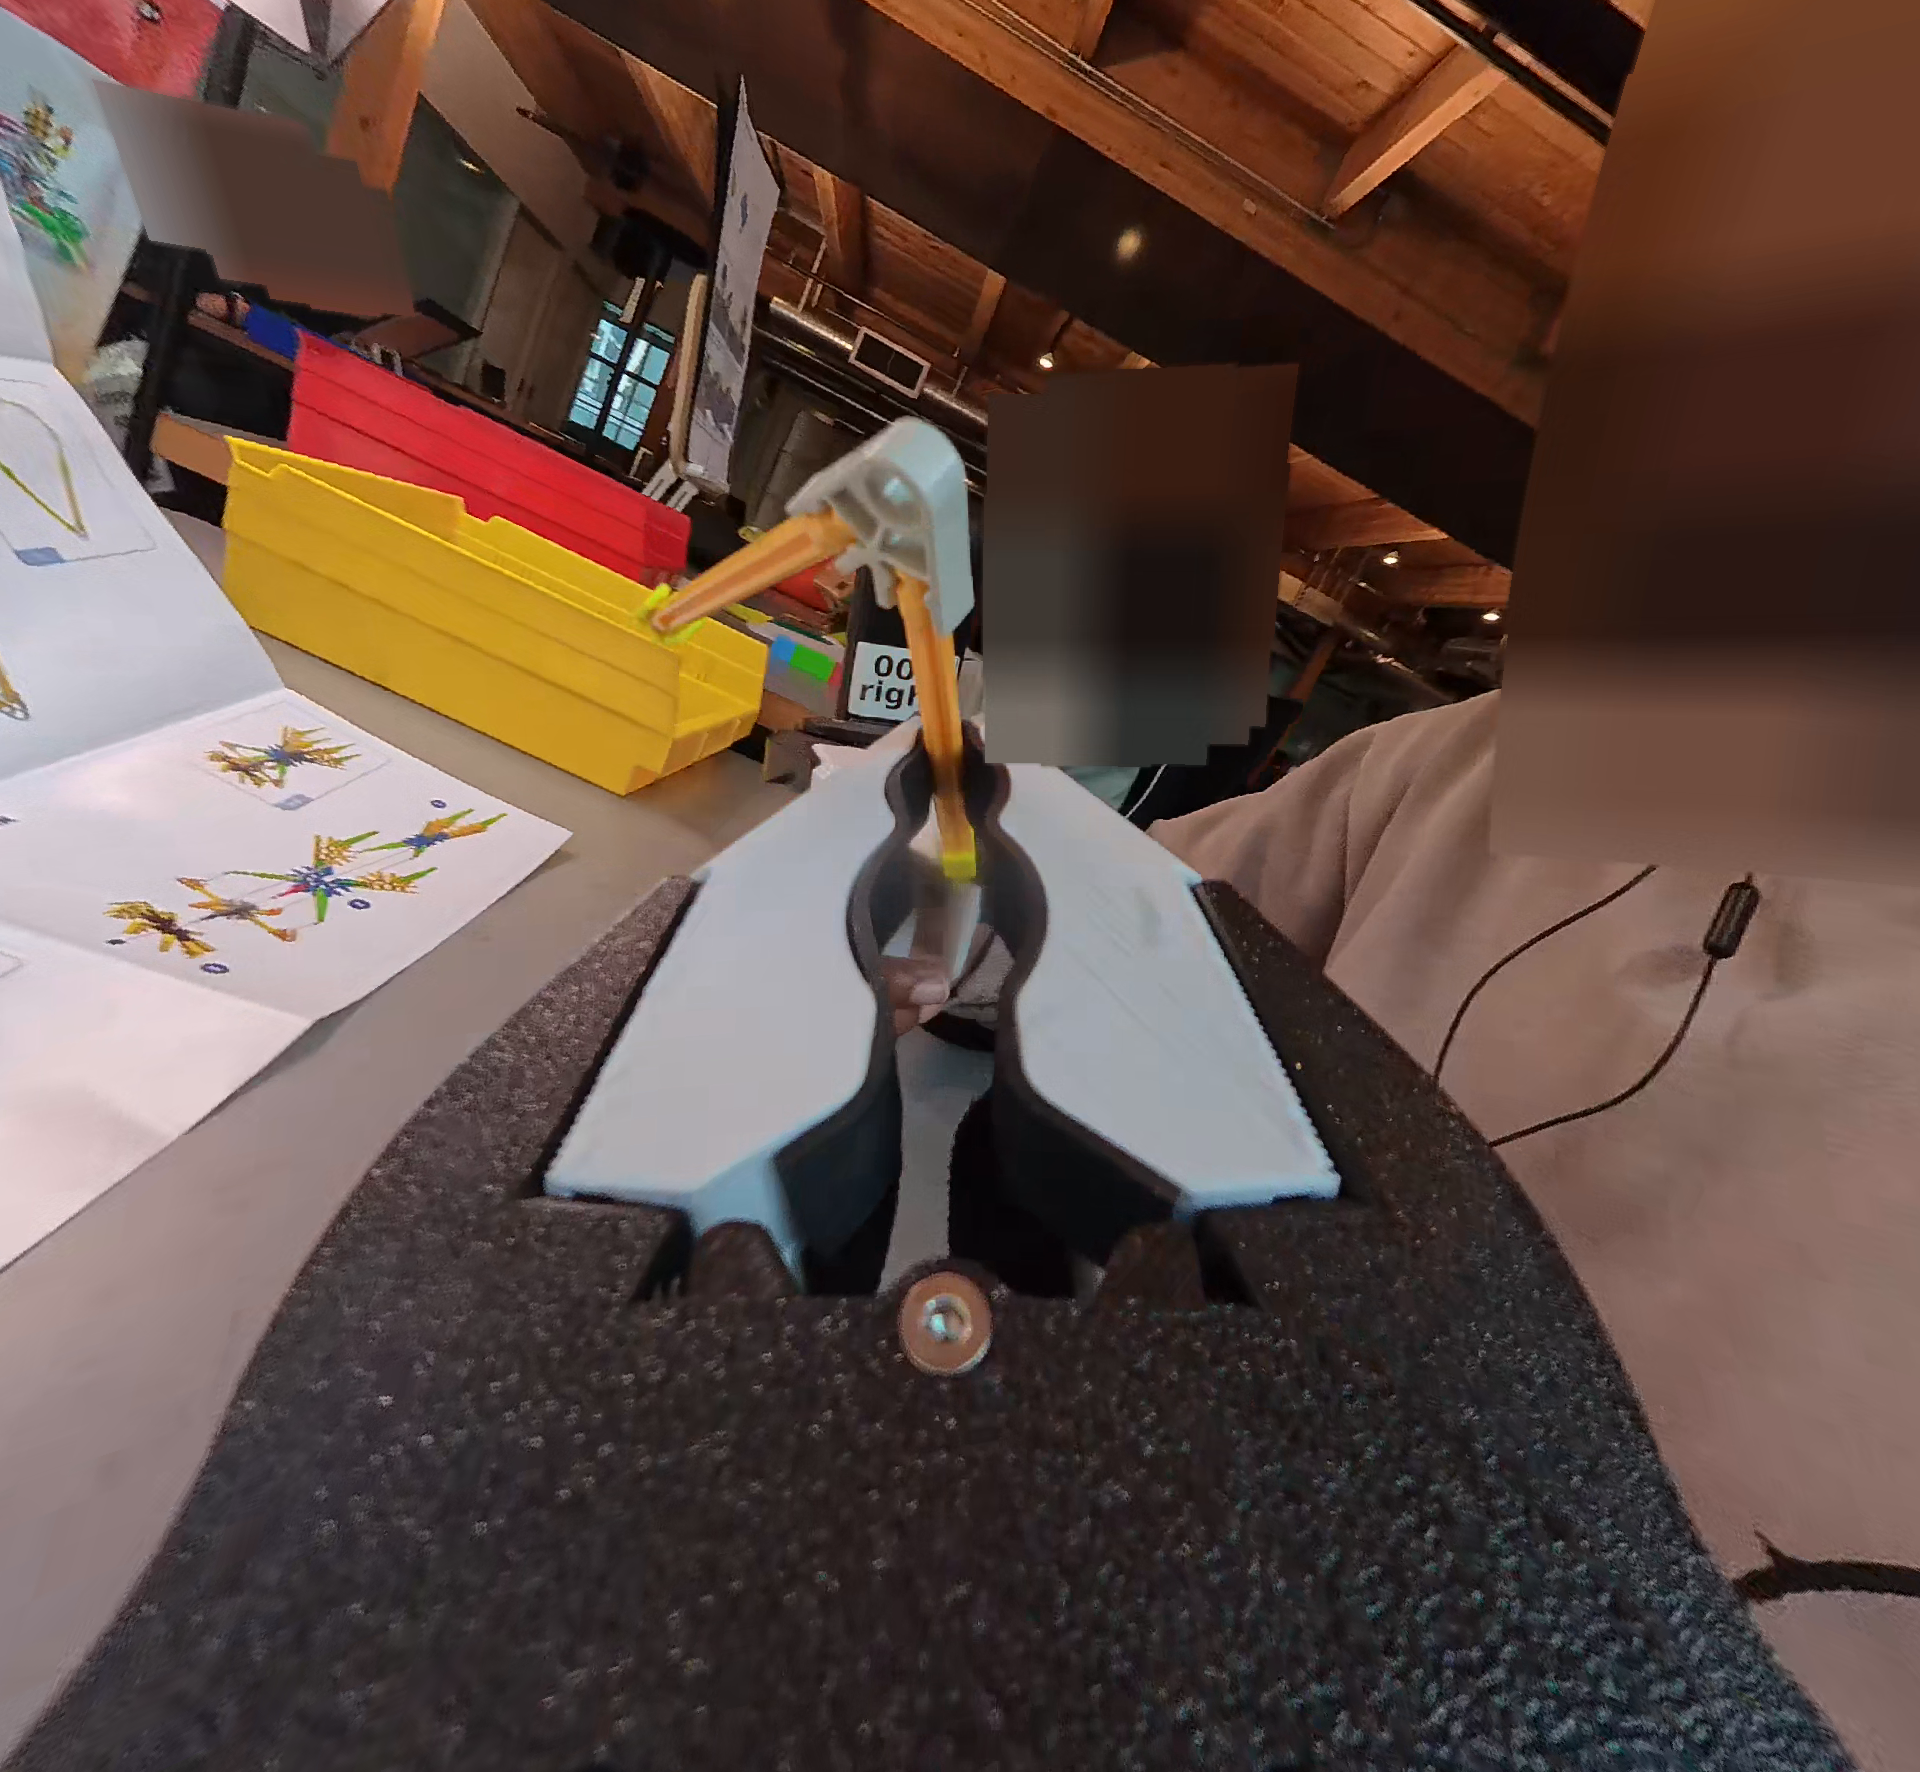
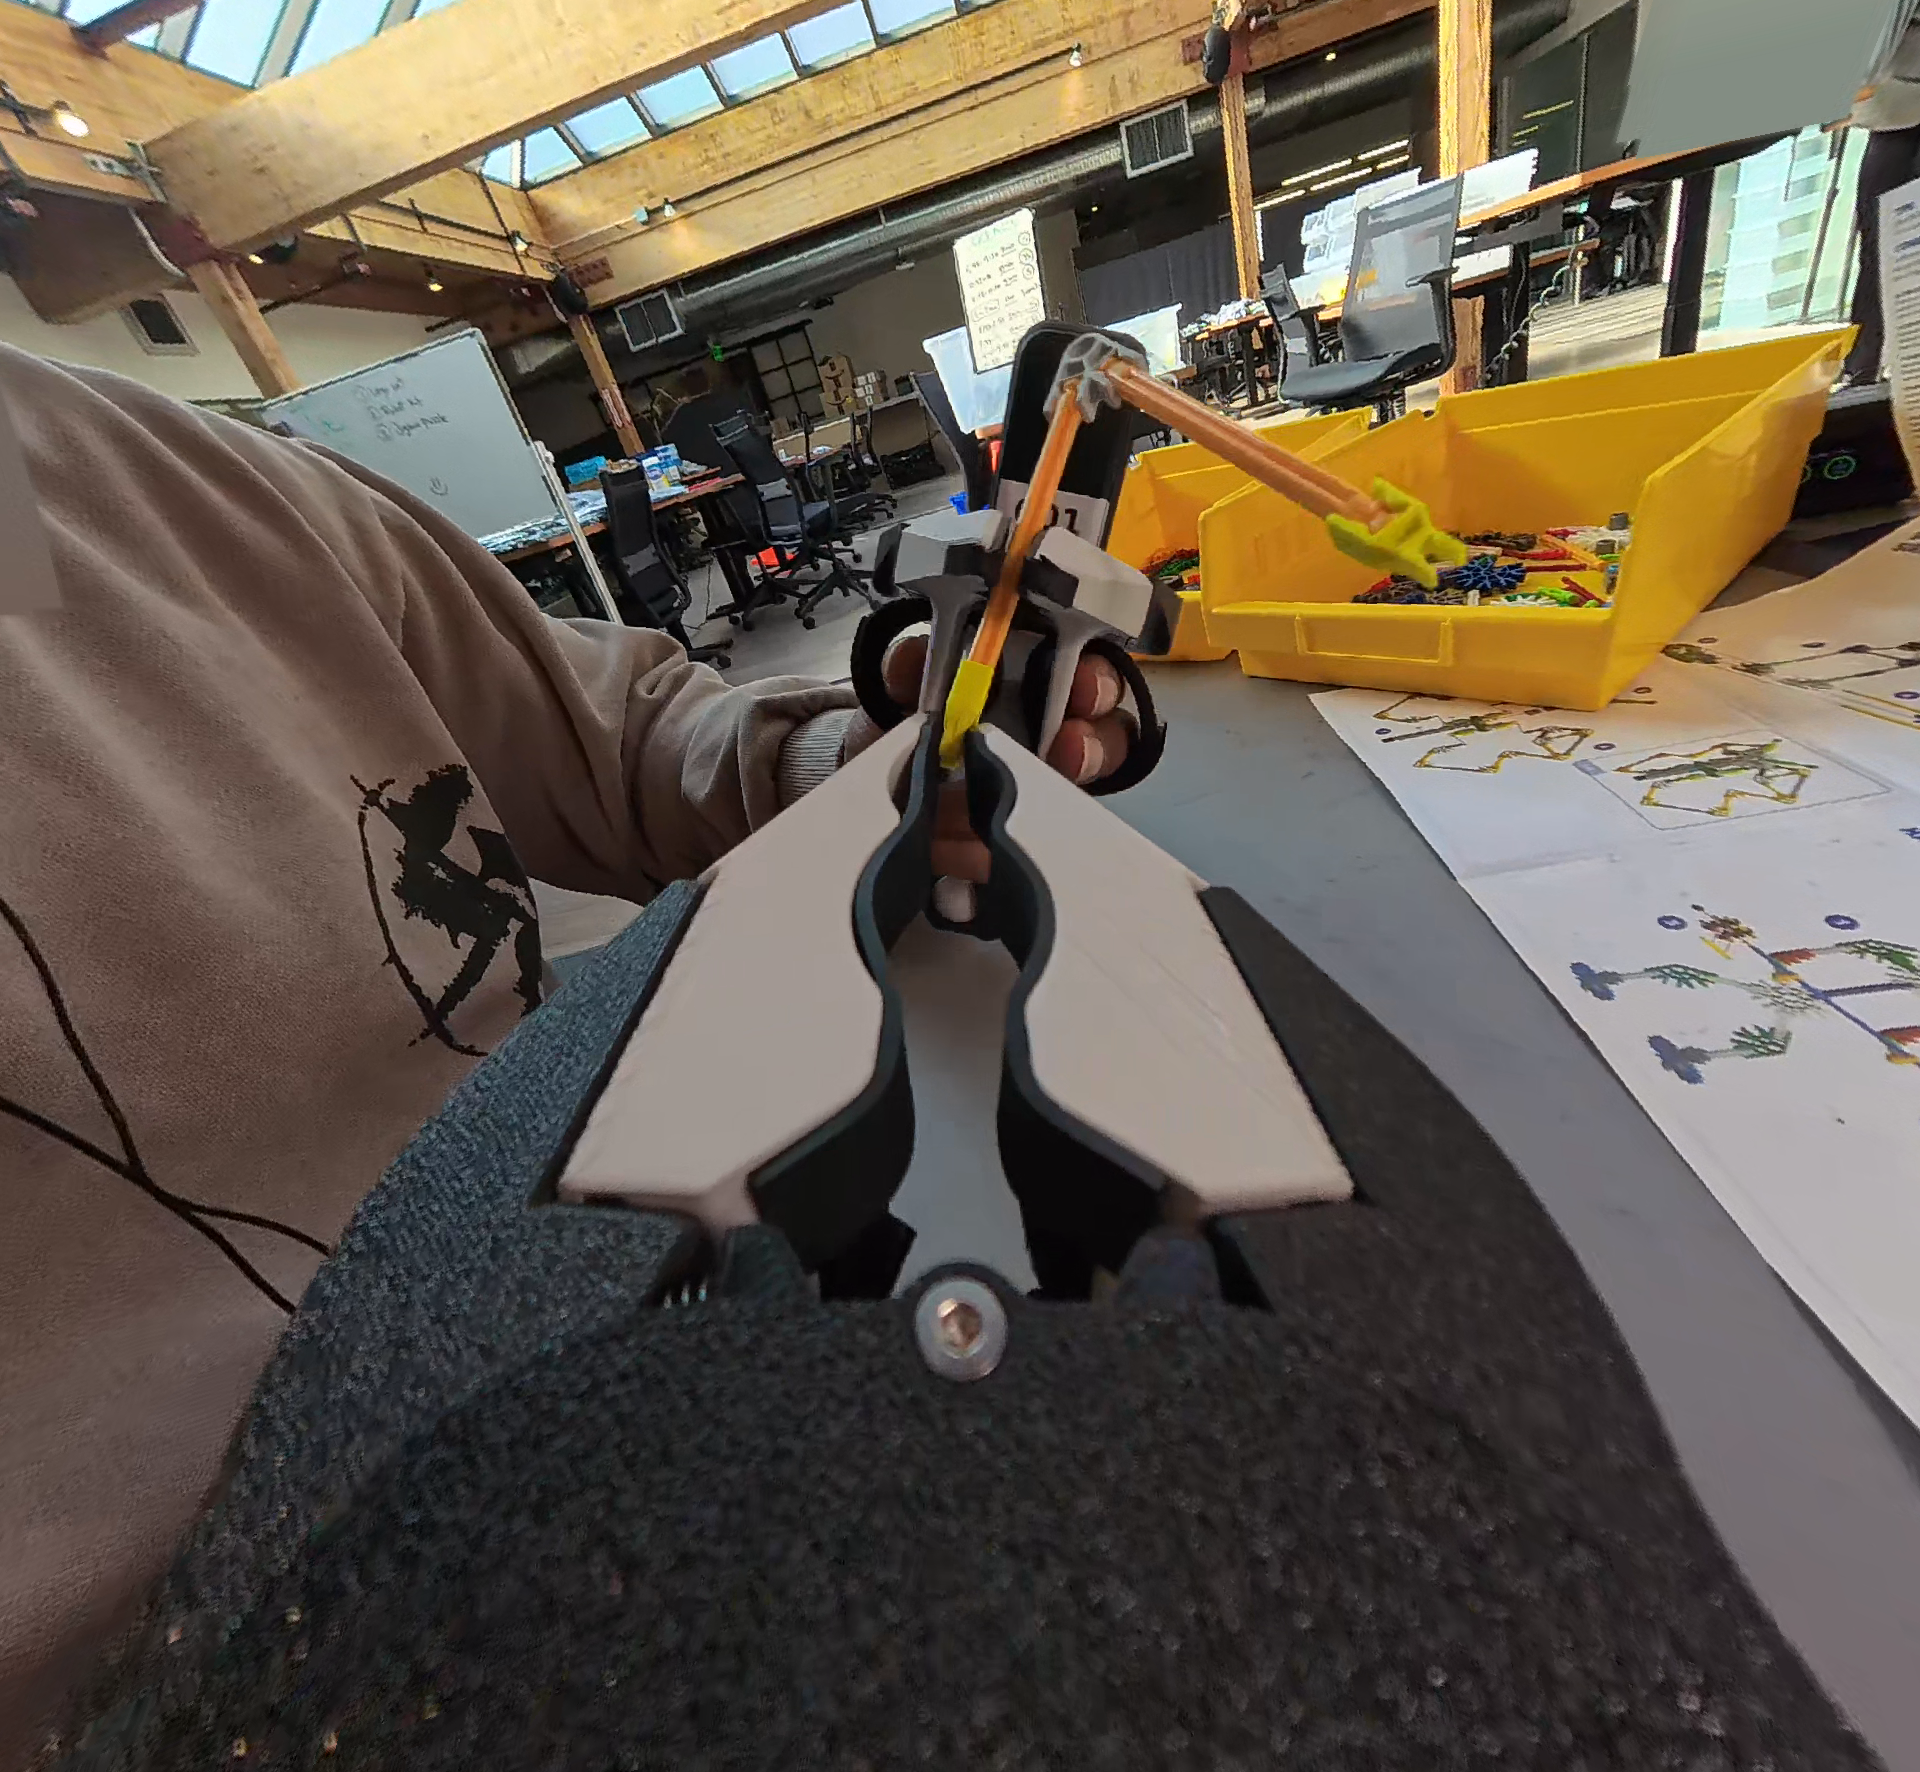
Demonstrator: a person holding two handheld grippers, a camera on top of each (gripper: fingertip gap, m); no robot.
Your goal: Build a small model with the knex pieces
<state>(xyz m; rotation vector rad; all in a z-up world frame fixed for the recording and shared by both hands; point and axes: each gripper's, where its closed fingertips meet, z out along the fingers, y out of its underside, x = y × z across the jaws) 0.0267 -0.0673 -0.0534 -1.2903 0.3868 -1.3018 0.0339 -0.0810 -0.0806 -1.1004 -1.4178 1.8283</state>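
Item: a toy-rod assembly of two orange rods (image 1: 940, 694) meeting at a grey connector (image 1: 902, 504), being held in the air above the desk (image 1: 665, 839). The rods are spreading apart from the connector; the free rod is ending in a lime-green connector (image 2: 1397, 533), pointing toward 9 o'clock in the left wrist view and toward 3 o'clock in the right wrist view. The left tool (image 1: 940, 787) is gripping the lower stretch of the other rod, its jaws pressed together on it near its yellow end. The right tool (image 2: 951, 746) is closing on the yellow tip (image 2: 961, 709) of that same rod, jaws nearly together around it. The two tools are facing each other, the left one appearing at 12 o'clock beyond the right one, with a person's fingers (image 2: 1091, 694) wrapped through its handle loops. A beige sleeve (image 2: 436, 642) is lying at 9 o'clock in the right wrist view. Yellow bins (image 2: 1538, 569) of mixed coloured pieces are sitting on the desk at 2 o'clock there; red bins (image 1: 468, 444) are standing behind them in the left wrist view. Printed instruction sheets (image 2: 1683, 891) are lying flat just beside the bins.
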